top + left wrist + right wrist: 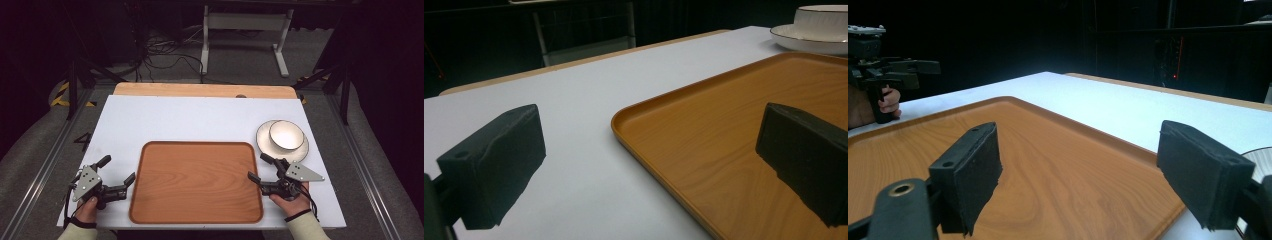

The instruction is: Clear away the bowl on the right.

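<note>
Two grippers held low at the near edge of the white table (pixel 200 115), one at each side of the wooden tray (pixel 196 181). Left gripper (pixel 117 169) gripped in the left hand (pixel 89 206), angled up and toward the tray, jaws spread wide with nothing between; one jaw over the white surface, the other over the tray's left rim. Right gripper (pixel 261 167) gripped in the right hand (pixel 289 196), angled inward across the tray's right edge, jaws likewise wide apart and empty. Tray lying flat at the near centre of the table, long axis running left to right, bare inside. Just beyond the right gripper, on the table, a white bowl (pixel 286 135) sitting on a white plate (pixel 265 142).
</note>
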`<control>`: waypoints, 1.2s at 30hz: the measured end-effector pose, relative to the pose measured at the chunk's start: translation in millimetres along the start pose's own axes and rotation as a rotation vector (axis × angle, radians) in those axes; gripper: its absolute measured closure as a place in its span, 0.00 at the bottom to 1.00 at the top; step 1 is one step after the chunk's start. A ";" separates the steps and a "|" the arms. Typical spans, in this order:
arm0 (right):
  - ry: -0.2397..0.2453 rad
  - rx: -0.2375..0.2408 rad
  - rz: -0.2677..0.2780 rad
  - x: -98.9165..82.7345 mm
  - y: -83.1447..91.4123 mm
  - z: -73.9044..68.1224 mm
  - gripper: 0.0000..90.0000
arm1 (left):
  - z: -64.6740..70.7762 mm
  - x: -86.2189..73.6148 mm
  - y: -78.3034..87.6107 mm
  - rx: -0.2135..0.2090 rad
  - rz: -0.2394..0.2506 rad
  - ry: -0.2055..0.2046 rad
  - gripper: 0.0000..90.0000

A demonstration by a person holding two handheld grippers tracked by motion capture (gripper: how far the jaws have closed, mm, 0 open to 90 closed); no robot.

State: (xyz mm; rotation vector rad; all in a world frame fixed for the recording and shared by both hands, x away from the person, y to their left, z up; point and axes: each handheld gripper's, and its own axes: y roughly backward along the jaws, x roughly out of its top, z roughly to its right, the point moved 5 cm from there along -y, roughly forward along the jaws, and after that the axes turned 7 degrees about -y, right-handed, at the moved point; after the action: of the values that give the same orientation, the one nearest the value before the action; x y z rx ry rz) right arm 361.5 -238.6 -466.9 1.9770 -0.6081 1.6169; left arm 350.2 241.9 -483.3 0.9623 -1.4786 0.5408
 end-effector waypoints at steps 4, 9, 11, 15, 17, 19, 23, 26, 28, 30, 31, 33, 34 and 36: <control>0.001 0.005 -0.003 -0.2 -0.1 -0.6 0.20 | 0.1 0.0 -0.1 0.000 -0.002 0.002 0.00; 0.003 0.010 -0.002 -0.2 0.0 -0.8 0.20 | -0.4 0.0 -1.2 -0.008 -0.007 0.004 0.00; 0.004 0.012 -0.003 -0.2 0.0 -1.0 0.20 | -0.3 0.0 -1.2 -0.008 -0.007 0.003 0.00; 0.008 0.011 -0.005 -0.3 0.0 -1.3 0.20 | 0.0 0.0 -1.2 -0.008 -0.007 0.003 0.00; 0.009 0.015 -0.007 -0.4 -0.1 -1.4 0.21 | 0.1 0.0 -1.1 -0.008 -0.007 0.002 0.00; 0.011 0.017 -0.009 -0.5 -0.2 -1.7 0.22 | 0.1 0.0 -1.1 -0.008 -0.008 0.002 0.00; 0.010 0.014 -0.010 -0.3 -0.7 -1.6 0.27 | -0.1 0.0 -1.3 -0.009 -0.008 0.004 0.00; 0.021 0.020 -0.010 0.0 -0.2 -2.5 0.33 | -0.2 0.0 -1.5 -0.010 -0.009 0.007 0.00; 0.014 0.022 -0.015 0.6 -1.0 -3.0 0.34 | -0.3 0.0 -1.5 -0.011 -0.010 0.006 0.00; 0.008 0.019 -0.012 4.7 -1.7 -2.6 0.35 | -0.1 0.0 -1.6 -0.011 -0.010 0.007 0.00; 0.003 0.009 -0.018 7.6 -1.4 -2.0 0.35 | -0.1 0.0 -1.6 -0.011 -0.011 0.006 0.00; -0.002 0.002 -0.018 14.4 -1.1 -1.2 0.34 | 0.1 0.0 -1.7 -0.009 -0.013 0.007 0.00; -0.011 -0.004 -0.022 18.1 -0.8 -0.9 0.33 | -0.1 0.0 -1.7 -0.009 -0.014 0.004 0.00; -0.010 -0.013 -0.036 23.0 0.3 -0.5 0.33 | -0.1 0.1 -1.9 -0.009 -0.014 0.003 0.00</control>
State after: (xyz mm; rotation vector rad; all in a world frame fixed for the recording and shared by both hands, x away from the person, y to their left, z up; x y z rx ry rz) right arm 365.2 -239.0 -444.1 1.9764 -0.5823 1.5795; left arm 351.8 240.9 -483.6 0.9634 -1.4694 0.5254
